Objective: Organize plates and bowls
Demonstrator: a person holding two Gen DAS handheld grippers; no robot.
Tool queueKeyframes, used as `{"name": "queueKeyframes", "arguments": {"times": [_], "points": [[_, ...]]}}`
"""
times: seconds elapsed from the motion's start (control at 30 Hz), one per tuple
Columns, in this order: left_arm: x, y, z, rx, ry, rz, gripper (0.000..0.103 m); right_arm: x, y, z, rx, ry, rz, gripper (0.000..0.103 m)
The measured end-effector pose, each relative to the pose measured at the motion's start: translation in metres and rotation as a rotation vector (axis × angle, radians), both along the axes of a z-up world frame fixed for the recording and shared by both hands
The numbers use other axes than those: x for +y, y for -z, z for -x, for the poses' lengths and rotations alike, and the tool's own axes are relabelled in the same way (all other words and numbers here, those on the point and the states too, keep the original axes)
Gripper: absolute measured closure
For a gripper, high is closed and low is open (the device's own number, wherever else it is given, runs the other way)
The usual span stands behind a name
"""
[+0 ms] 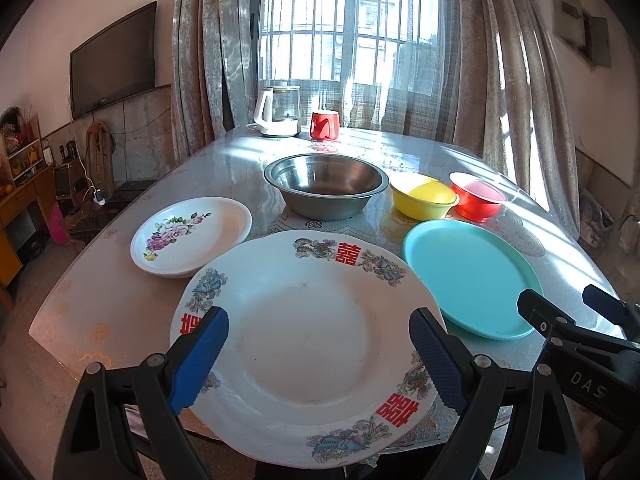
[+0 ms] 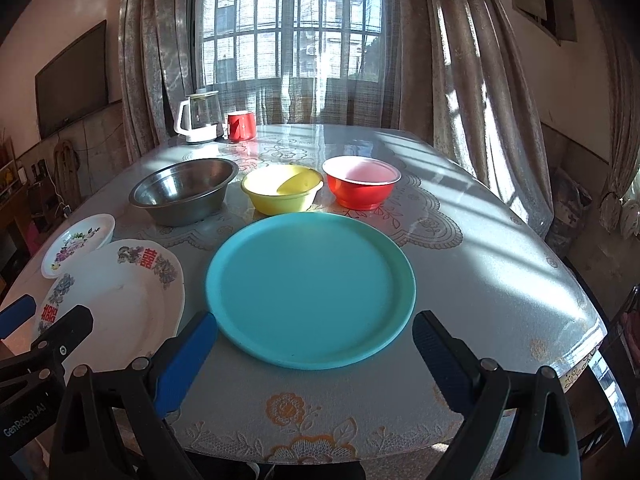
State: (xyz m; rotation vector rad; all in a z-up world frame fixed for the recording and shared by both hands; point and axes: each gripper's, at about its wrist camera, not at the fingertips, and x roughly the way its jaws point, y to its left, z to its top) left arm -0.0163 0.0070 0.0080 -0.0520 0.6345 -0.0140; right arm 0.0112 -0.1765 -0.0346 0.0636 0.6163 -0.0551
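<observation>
While both hand-held grippers gape empty, the white plate (image 1: 308,344) overhangs the table (image 2: 500,280) edge.

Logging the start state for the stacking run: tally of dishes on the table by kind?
Plates: 3 - floral plate, large white plate with red characters, teal plate
Bowls: 3 - steel bowl, yellow bowl, red bowl
Other: 2 - kettle, red mug
Total: 8
</observation>
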Motion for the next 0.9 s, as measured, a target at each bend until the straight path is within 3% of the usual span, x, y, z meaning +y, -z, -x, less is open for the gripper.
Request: {"name": "queueKeyframes", "arguments": {"times": [0.9], "points": [[-0.012, 0.001, -0.010, 0.025, 0.029, -0.018, 0.011, -0.011, 0.010, -0.010, 0.015, -0.003, -0.042, 0.003]]}}
